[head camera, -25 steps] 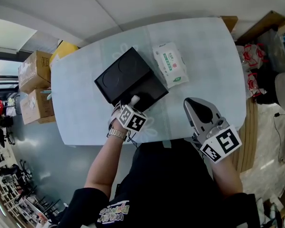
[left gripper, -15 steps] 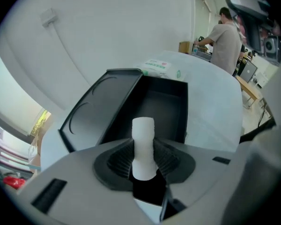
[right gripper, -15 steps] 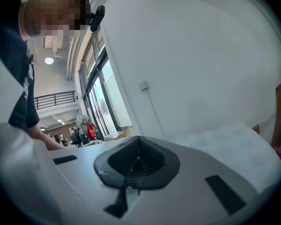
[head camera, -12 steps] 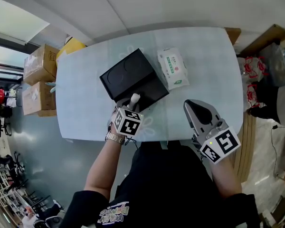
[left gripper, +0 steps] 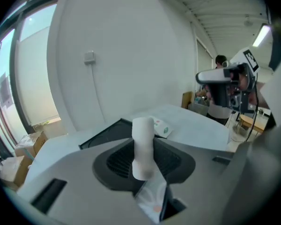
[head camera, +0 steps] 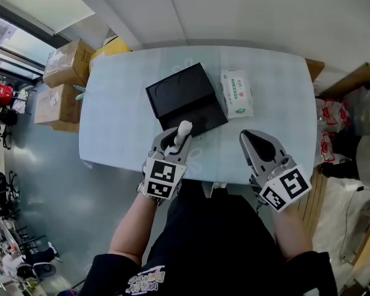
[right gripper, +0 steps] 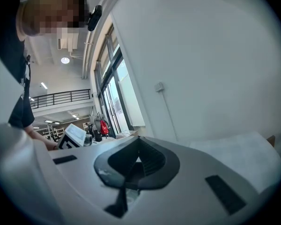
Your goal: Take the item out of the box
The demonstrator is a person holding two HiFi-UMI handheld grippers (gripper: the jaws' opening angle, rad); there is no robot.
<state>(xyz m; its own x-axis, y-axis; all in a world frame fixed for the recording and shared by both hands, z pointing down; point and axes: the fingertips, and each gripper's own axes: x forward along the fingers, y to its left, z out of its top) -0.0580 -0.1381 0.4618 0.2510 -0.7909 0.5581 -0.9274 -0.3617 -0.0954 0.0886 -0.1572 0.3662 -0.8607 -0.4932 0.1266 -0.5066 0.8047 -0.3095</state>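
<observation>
**White cylinder coming clear of the black box**

Compared with a second ago, the left gripper (head camera: 174,143) is sitting nearer the person and higher. Then its jaws were down at the near edge of the black box (head camera: 184,98), with the white cylinder (head camera: 183,133) showing right at that edge. Now the cylinder is being carried out of the box, over the near strip of the pale table (head camera: 111,122), with only its top overlapping the box's near edge in the head view. The box and the wipes packet (head camera: 237,93) are lying side by side as before (they land elsewhere in the picture, but the whole view is shifting with the head). The right gripper (head camera: 254,142) is waiting in the same place, to the right of the box and near the table's front edge.

The left gripper's jaws are standing partly apart and are pressing on the cylinder from both sides. In the left gripper view the cylinder is standing upright between the ribbed dark pads, its lower end narrowing to a short neck, and the open box and the packet are lying beyond it on the table.

The right gripper's jaws are drawn together at their tips, and nothing is sitting between them. It is hanging over the table, well apart from the box, the packet and the cylinder.
</observation>
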